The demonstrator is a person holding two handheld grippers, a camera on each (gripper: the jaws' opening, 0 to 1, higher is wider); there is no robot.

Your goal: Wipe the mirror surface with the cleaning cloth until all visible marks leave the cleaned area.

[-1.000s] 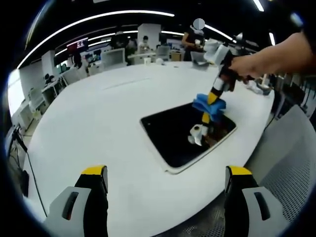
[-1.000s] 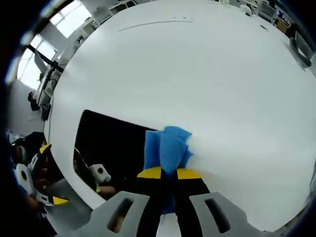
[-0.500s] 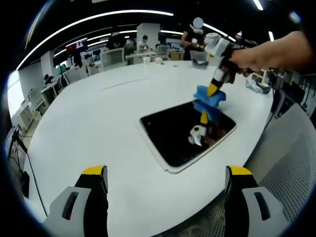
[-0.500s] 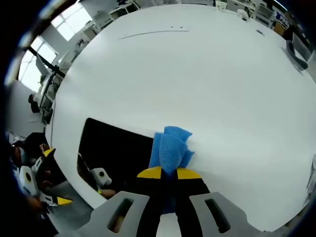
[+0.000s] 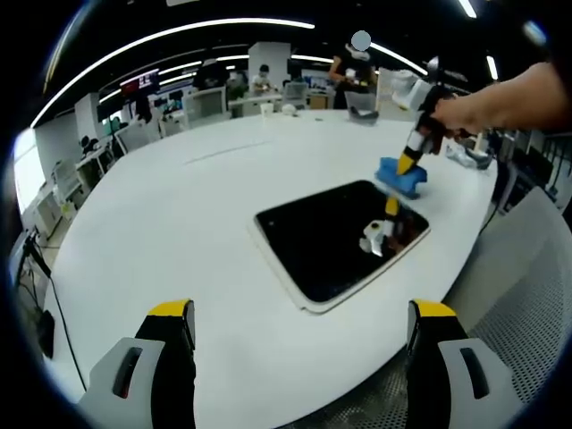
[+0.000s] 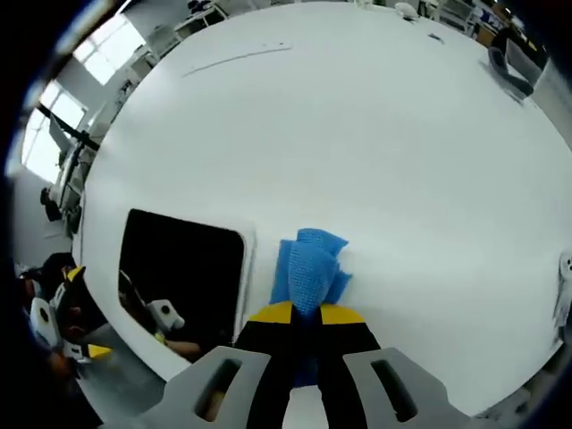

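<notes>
In the left gripper view the left tongs [image 5: 299, 326] stand wide apart and empty, low over the near edge of the white desk [image 5: 179, 214]. Just past them the mirror [image 5: 335, 237] lies flat near that edge, its dark face reflecting the right tongs. Beyond the mirror's far corner the right tongs [image 5: 408, 167] are clamped on the blue cloth [image 5: 400, 176], which sits on the bare desk beside the mirror, not on the glass. The right gripper view agrees: the cloth [image 6: 308, 273] bunches out of the closed right tongs [image 6: 304, 315], with the mirror [image 6: 179, 268] off to the left of it. No marks can be made out on the glass from here. To wipe well, the cloth should probably go back onto the mirror, pressed flat, in overlapping passes reaching every edge, and the left tongs could steady the frame if it slides.
</notes>
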